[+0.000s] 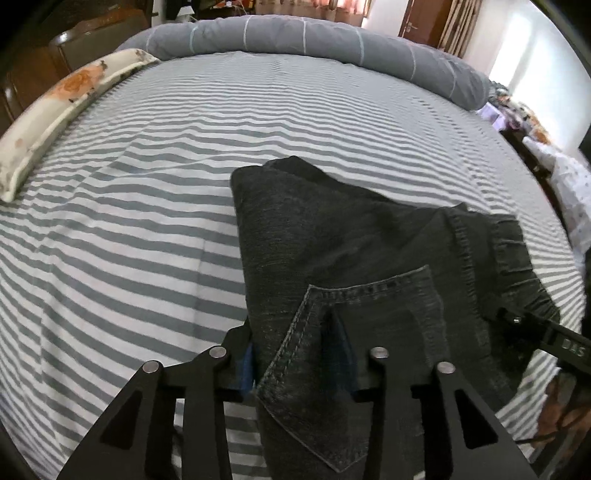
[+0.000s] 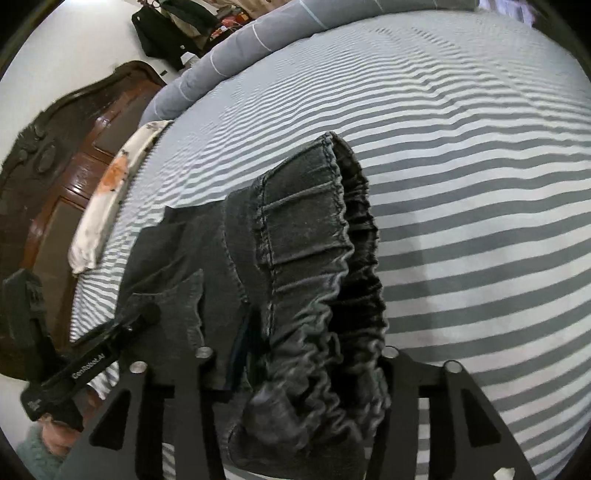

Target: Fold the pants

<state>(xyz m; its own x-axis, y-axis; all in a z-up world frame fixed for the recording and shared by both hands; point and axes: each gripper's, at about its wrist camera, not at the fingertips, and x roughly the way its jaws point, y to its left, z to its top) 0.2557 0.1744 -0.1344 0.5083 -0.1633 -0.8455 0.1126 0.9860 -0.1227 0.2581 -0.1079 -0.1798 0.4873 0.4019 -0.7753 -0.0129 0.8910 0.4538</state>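
We worked over a bed sheet (image 1: 129, 229) striped grey and white, with a rolled grey duvet (image 1: 303, 35) along its far edge at twelve o'clock in the left wrist view. A floral pillow (image 1: 62, 99) lay at ten o'clock against the dark wooden headboard (image 2: 55, 177), which filled nine o'clock in the right wrist view. Clutter sat off the bed at two o'clock in the left view, too blurred for us to name. Nothing lay on the sheet between the pants and the duvet.

The dark grey denim pants (image 1: 332, 236) lay folded on the sheet, near its close edge. In the left view their long axis ran from six toward eleven o'clock, the fold at the far end and a back pocket (image 1: 354, 332) nearest us. The elastic waistband (image 2: 332, 266) ran from six to twelve o'clock in the right view.

Our left gripper (image 1: 299, 354) was clenched on the pocket corner, cloth bunched between its fingers. Our right gripper (image 2: 295, 354) was clenched on the gathered waistband, which spilled over the jaws. Each gripper showed in the other's view, at four and eight o'clock.
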